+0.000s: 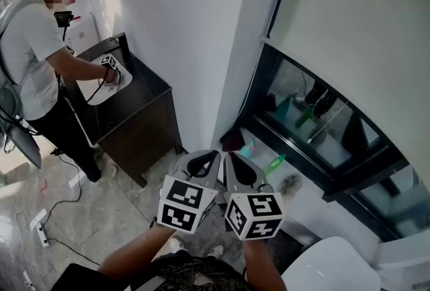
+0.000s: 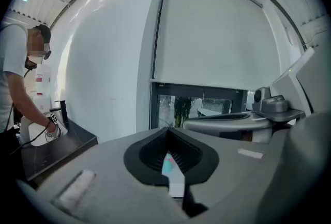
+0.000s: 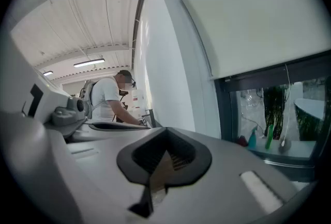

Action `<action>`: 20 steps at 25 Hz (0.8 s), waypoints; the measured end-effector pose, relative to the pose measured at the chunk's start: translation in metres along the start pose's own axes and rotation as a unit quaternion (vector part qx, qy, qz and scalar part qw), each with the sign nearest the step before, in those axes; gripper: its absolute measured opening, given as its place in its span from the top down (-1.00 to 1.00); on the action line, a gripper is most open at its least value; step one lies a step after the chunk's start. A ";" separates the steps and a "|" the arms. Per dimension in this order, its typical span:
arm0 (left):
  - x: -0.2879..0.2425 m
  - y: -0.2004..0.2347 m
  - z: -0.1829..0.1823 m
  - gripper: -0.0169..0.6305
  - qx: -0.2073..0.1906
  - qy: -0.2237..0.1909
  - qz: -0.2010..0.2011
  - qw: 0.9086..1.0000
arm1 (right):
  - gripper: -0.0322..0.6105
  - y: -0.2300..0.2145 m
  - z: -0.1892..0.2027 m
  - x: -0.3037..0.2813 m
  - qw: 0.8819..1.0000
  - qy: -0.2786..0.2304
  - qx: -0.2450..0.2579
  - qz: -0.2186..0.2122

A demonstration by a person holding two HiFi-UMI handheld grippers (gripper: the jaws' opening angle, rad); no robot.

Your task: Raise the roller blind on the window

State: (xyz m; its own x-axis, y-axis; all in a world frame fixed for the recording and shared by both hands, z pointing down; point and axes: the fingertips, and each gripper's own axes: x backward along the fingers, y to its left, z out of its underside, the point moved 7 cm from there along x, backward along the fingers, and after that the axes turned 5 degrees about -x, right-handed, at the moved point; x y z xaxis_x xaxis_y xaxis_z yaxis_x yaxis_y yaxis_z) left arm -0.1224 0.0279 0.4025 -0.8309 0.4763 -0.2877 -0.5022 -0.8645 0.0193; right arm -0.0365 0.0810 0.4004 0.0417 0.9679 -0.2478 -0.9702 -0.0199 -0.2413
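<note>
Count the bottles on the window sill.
2. A teal bottle stands near the sill's left end, a green bottle just right of it. Part of the sill is out of sight, so more may be hidden.

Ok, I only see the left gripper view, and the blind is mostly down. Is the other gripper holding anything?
Observer: No. The right gripper is shut, with nothing between its jaws.
Operator: What's on the windowsill?
Observer: A green bottle stands beside a teal bottle.
Operator: Is anything next to us?
Observer: In the head view, a white rounded thing, maybe a seat, sits low on the right.
</note>
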 end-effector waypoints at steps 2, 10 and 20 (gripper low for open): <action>0.000 0.002 0.001 0.95 0.000 0.001 0.001 1.000 | 0.90 0.001 0.001 -0.002 1.000 0.002 0.001 0.000; -0.003 0.020 0.007 0.95 0.008 0.001 0.012 1.000 | 0.93 0.005 0.006 -0.016 1.000 0.004 -0.019 0.019; -0.024 0.042 -0.001 0.94 0.011 -0.008 0.068 0.998 | 0.92 0.000 -0.004 -0.035 0.999 -0.001 -0.026 0.038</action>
State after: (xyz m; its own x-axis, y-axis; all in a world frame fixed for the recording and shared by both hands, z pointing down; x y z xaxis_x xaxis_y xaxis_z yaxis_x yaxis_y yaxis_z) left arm -0.1231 -0.0196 0.4095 -0.8954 0.3570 -0.2662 -0.3891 -0.9179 0.0777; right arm -0.0367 0.0459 0.4055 -0.0320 0.9637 -0.2650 -0.9571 -0.1059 -0.2696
